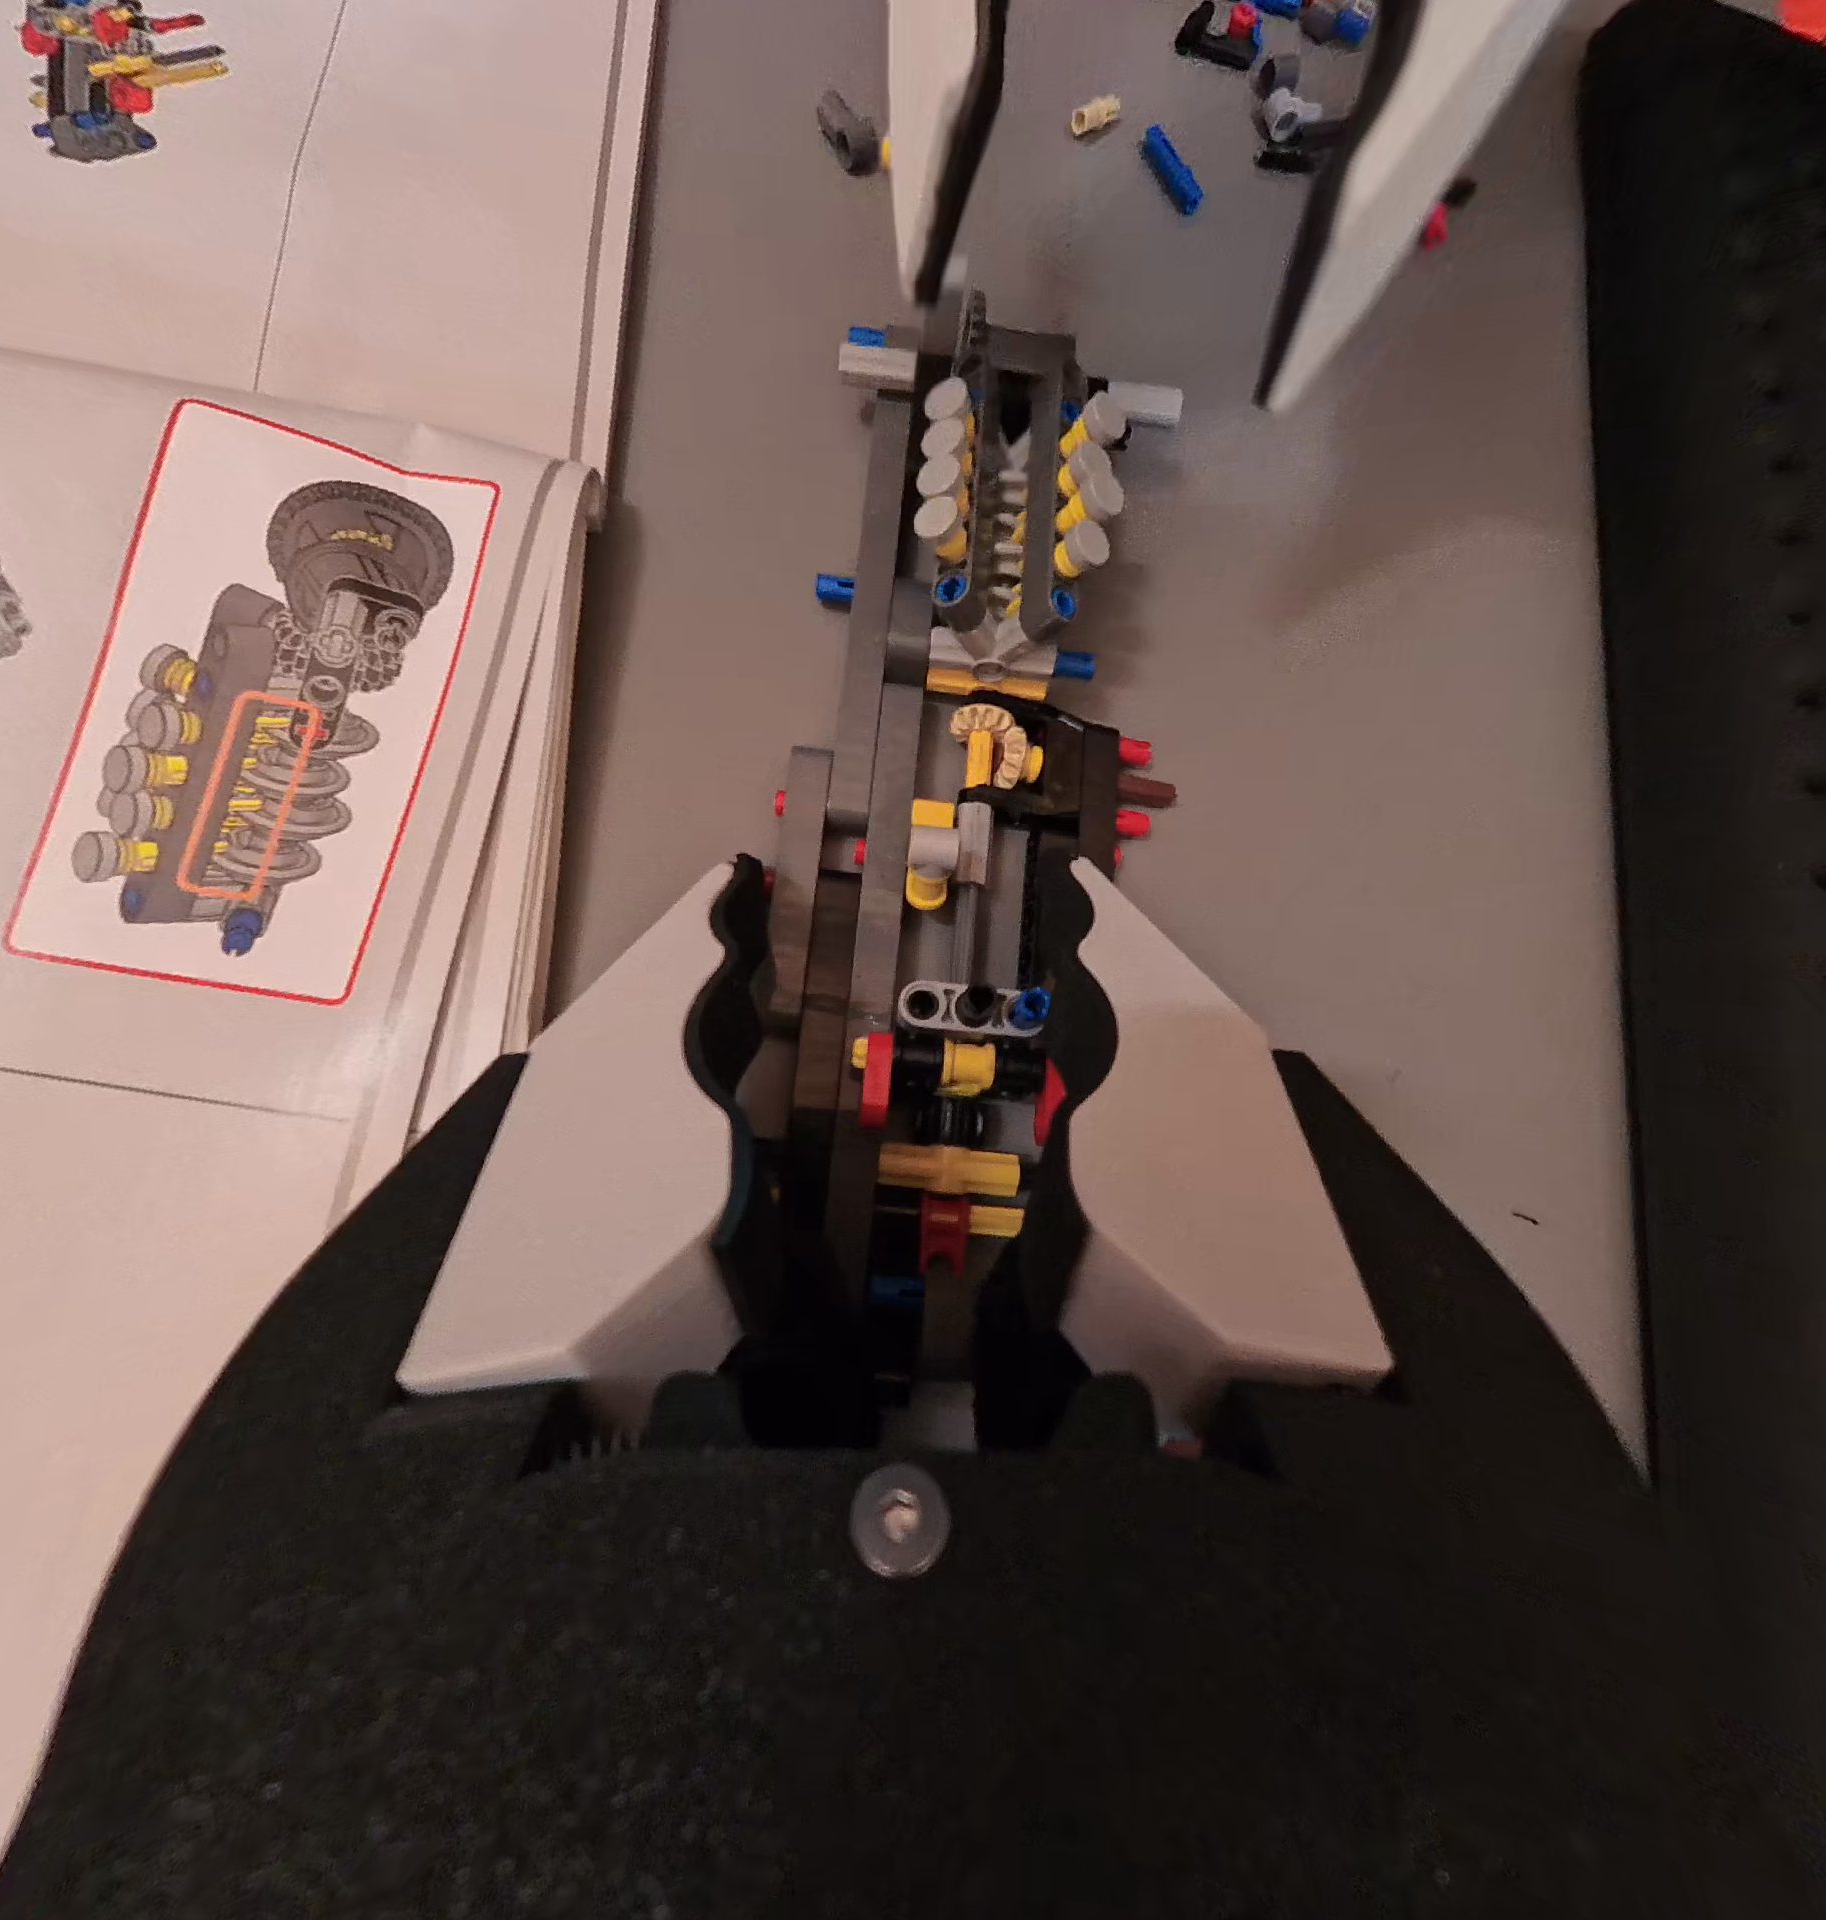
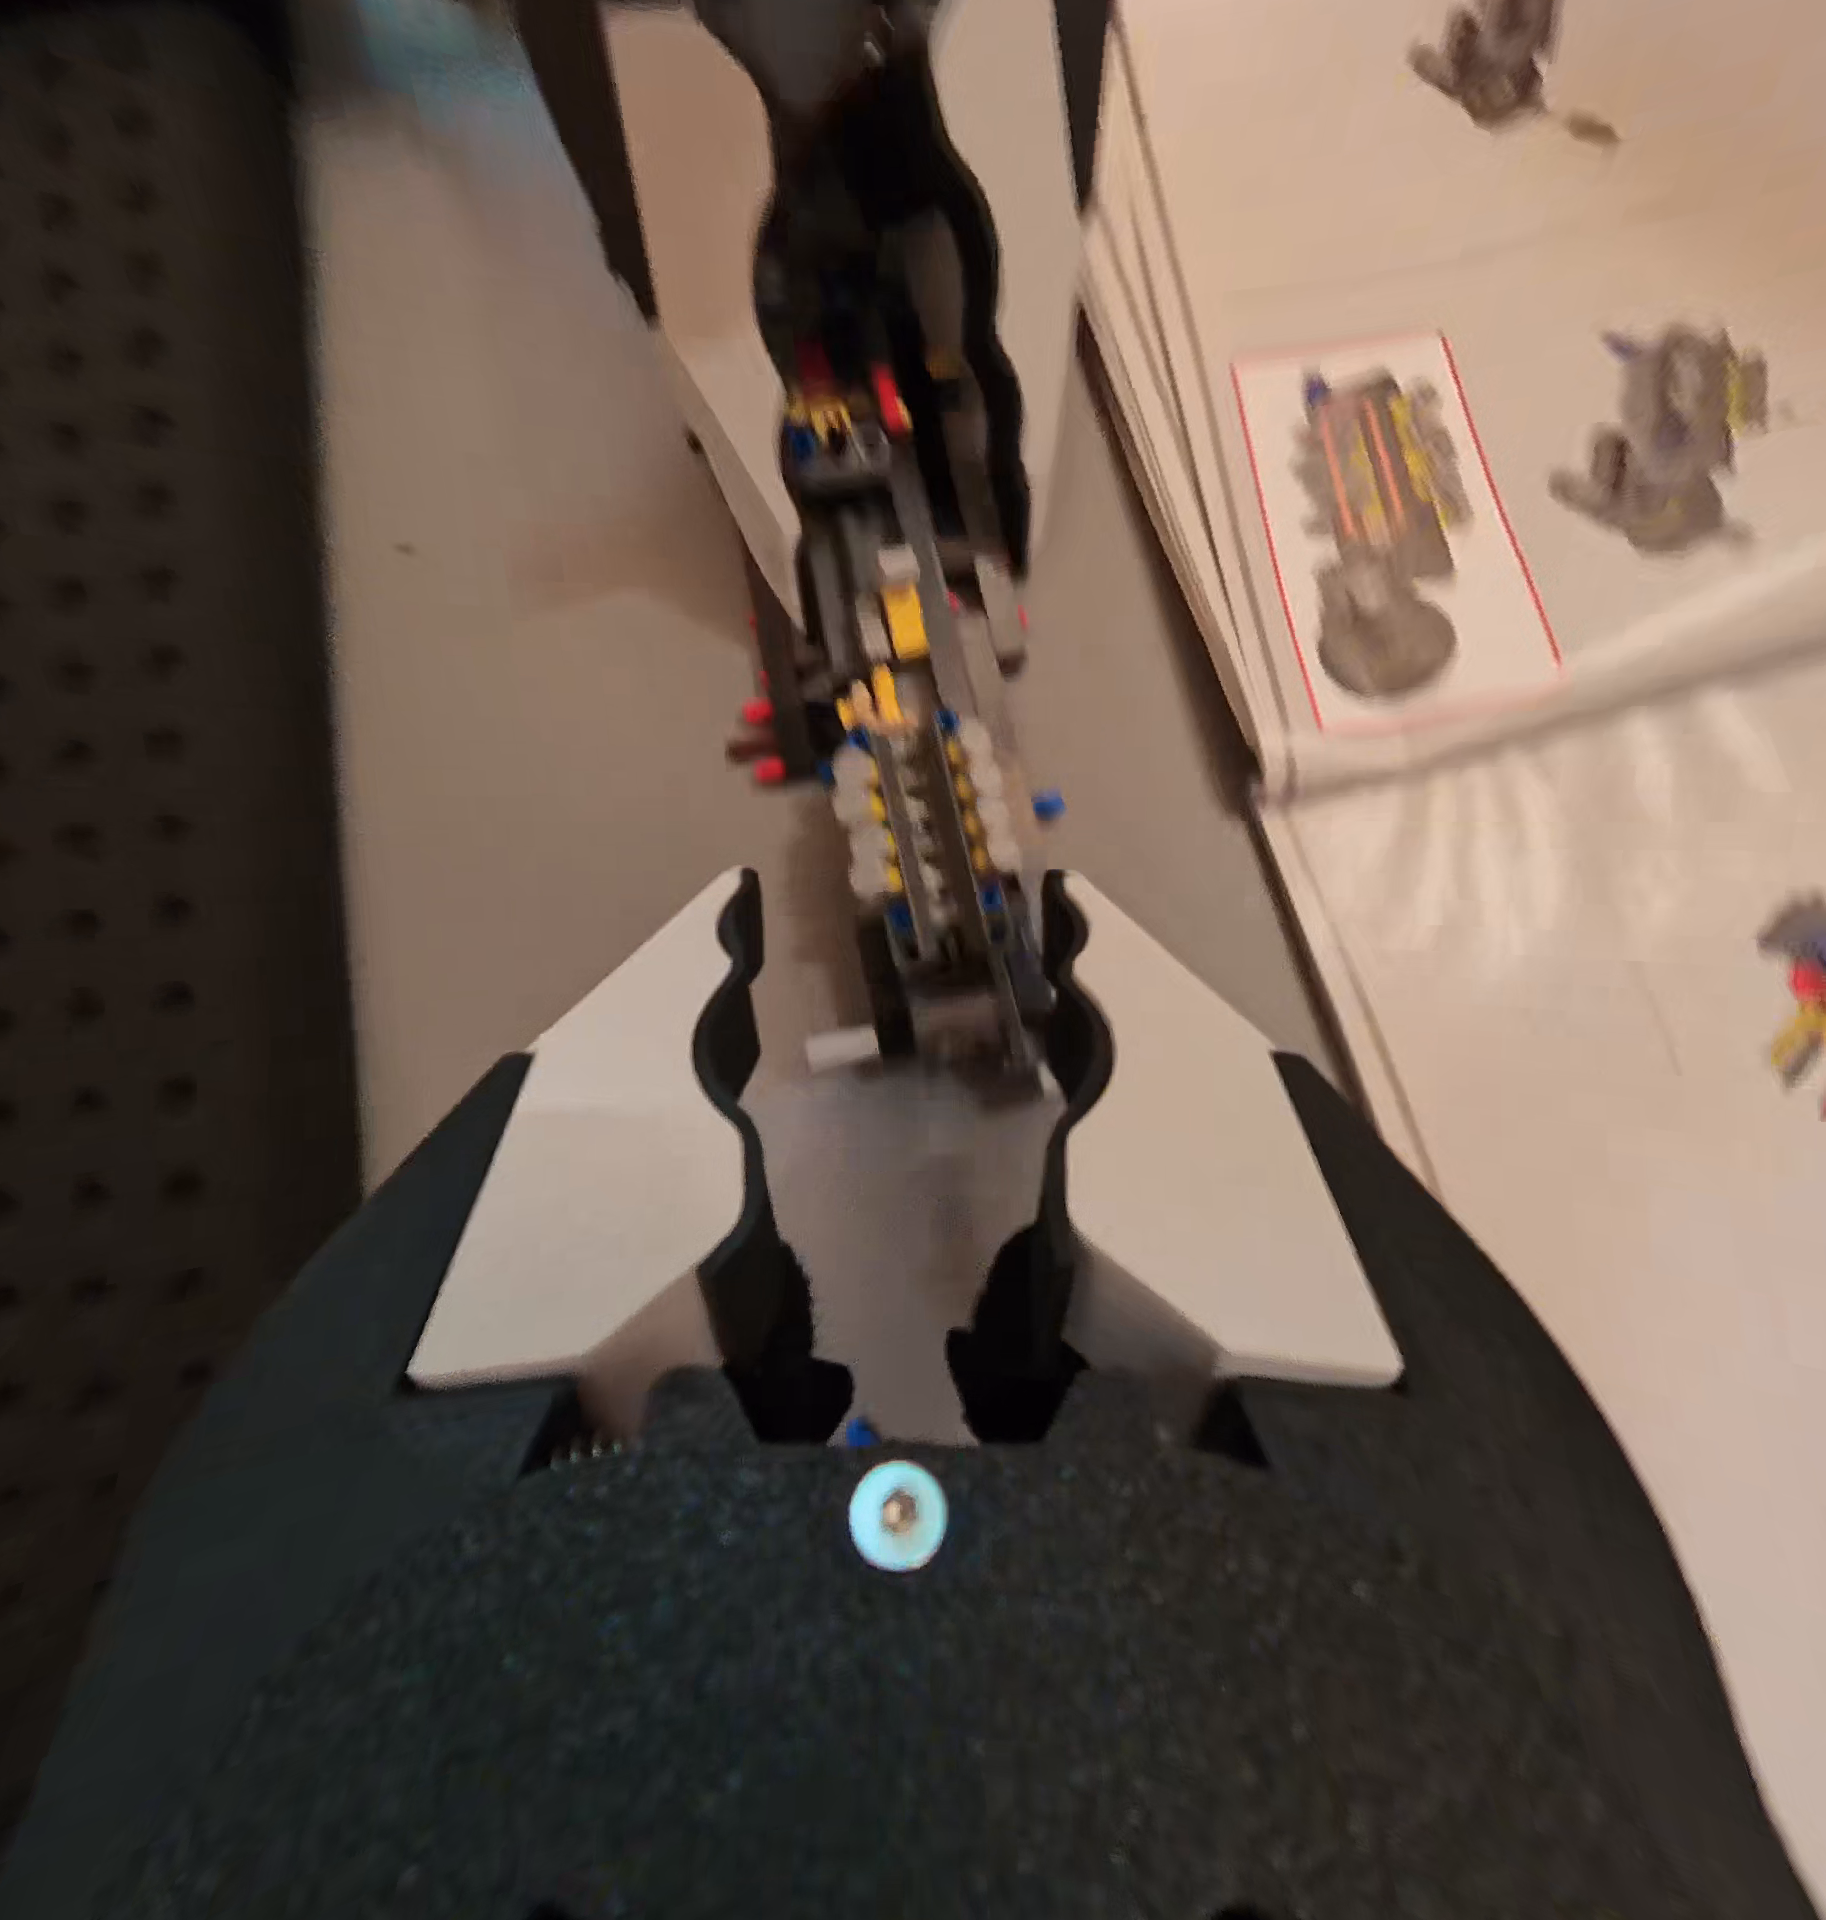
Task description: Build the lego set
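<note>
A long Lego model (image 1: 992, 520) of dark grey beams, with yellow and light grey engine cylinders at its far end, lies along the grey table. My left gripper (image 1: 909, 873) is shut on the model's near end, pads pressed on both sides. My right gripper (image 1: 1096, 348) is open beyond the model's far end, facing the left one. In the blurred right wrist view, the right gripper (image 2: 901, 883) is open with the model's (image 2: 919, 810) engine end between its fingertips, and a gap shows on the left side. The left gripper (image 2: 898, 582) holds the far end there.
An open instruction booklet (image 1: 265, 675) lies left of the model and also shows in the right wrist view (image 2: 1408, 520). Loose parts lie at the back: a blue pin (image 1: 1169, 166), a grey connector (image 1: 847, 130), a small pile (image 1: 1283, 62). A black perforated mat (image 1: 1740, 727) borders the right.
</note>
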A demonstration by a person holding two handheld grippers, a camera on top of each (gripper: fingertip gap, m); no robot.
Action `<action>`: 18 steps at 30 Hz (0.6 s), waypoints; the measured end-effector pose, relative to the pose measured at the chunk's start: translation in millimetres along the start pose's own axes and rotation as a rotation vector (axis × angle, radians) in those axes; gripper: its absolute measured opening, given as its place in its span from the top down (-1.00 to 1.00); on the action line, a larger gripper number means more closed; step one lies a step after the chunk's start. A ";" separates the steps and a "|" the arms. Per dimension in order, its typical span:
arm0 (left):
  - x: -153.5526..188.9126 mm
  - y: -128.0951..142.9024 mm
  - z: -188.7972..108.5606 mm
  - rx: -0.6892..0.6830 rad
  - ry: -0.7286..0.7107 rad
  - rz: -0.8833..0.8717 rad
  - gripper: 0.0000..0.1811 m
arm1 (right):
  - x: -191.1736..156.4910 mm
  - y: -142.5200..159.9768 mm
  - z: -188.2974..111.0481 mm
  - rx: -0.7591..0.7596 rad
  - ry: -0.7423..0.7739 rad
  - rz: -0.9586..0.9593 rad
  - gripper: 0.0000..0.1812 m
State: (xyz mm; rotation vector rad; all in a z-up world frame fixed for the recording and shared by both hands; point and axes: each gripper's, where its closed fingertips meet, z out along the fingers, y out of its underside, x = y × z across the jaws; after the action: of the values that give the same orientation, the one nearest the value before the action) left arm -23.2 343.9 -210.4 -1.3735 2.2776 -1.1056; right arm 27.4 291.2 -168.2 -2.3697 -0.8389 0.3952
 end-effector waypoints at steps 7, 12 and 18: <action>-1.4 -5.0 -3.3 0.002 -0.045 0.048 0.43 | 17.6 24.2 -15.8 0.238 0.113 0.131 0.45; -10.4 -15.4 -29.0 0.100 -0.064 -0.009 0.41 | 21.2 39.2 -11.0 0.343 0.145 0.224 0.38; -26.5 16.5 -79.5 0.203 -0.191 -0.195 0.38 | 25.3 54.5 0.3 0.188 0.206 0.210 0.49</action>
State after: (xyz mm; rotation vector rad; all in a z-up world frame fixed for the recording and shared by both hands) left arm -64.9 408.1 -172.6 -1.5684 1.8760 -1.1705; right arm 72.2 273.5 -204.0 -2.2808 -0.4398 0.2924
